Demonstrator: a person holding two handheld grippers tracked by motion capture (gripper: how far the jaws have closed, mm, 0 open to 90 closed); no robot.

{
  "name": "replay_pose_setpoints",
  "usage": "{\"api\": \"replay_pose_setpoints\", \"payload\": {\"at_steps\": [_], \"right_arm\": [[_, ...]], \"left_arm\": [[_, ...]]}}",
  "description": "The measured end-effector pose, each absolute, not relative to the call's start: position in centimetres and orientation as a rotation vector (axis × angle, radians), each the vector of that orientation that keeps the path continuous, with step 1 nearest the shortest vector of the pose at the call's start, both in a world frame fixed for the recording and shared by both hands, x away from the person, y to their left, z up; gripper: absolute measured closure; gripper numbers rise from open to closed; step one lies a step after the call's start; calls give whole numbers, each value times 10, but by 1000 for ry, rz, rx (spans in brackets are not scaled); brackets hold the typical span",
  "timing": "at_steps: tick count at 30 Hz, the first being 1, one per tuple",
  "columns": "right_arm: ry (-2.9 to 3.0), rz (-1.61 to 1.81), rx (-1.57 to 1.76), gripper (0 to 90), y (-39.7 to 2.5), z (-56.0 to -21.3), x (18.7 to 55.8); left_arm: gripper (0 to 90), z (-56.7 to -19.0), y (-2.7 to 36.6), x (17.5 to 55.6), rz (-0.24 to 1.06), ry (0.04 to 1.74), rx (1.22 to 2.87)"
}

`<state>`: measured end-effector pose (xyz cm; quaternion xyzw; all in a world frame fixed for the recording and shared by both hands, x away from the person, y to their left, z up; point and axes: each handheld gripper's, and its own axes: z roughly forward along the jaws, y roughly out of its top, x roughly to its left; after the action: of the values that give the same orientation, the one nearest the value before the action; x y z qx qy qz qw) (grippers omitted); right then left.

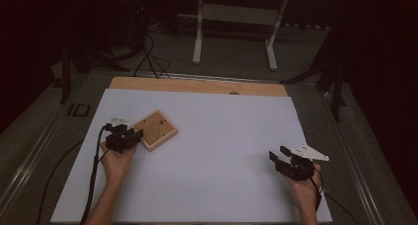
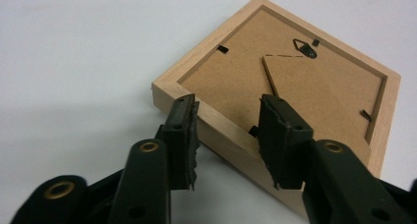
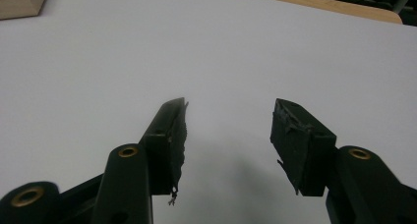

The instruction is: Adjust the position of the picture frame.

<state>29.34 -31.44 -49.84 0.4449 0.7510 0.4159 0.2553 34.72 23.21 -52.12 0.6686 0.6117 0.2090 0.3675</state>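
Lying face down on the white worktop (image 1: pixel 222 151), toward its left side: a wooden picture frame (image 1: pixel 154 130), brown backing board up and turned at an angle to the worktop's edges. Parked right at the frame's near-left edge, the left hand-held gripper (image 1: pixel 132 134), jaws spread and straddling the wooden rim rather than clamped on it. Probably lined up this way to pinch that rim and lift or turn the frame over. Resting well apart near the right edge, the right hand-held gripper (image 1: pixel 280 156), jaws wide apart with nothing between them, likely kept clear until needed.

Seen from the left hand-held gripper (image 2: pixel 227 117) view but lost in the dim high view: the frame's (image 2: pixel 295 86) backing details, namely a small black hanger near the far corner, black retaining tabs along the inner edge, and a thin fold line of what may be a stand, though hard to say for sure. Also plain there: one jaw just outside the rim, the other over the backing board. From the right hand-held gripper (image 3: pixel 228 135) view, just bare worktop ahead and a corner of the frame (image 3: pixel 19 0) at top left. Supplied by the high view: overall layout and both hands' spacing.
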Motion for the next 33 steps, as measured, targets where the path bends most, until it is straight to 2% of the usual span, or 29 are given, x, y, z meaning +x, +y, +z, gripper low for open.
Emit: {"api": "replay_pose_setpoints", "payload": {"at_steps": [9, 14, 20, 23, 28, 33], "right_arm": [[2040, 1127, 1208, 470, -314, -499, 294], [2039, 1128, 1208, 469, -314, -499, 294], [2038, 1128, 1208, 469, -315, -499, 294], [2036, 1131, 1209, 468, -315, -498, 294], [2034, 1131, 1212, 468, -316, -498, 293], [2036, 1131, 1211, 467, -316, -498, 293]], "left_arm": [[721, -520, 222, 350, 538, 1554, 1713], [745, -520, 220, 351, 548, 1546, 1719], [741, -520, 218, 351, 544, 1569, 1708], [669, -521, 214, 350, 556, 1569, 1720], [635, -521, 211, 349, 564, 1581, 1711], [687, -520, 211, 348, 583, 1570, 1734]]}}
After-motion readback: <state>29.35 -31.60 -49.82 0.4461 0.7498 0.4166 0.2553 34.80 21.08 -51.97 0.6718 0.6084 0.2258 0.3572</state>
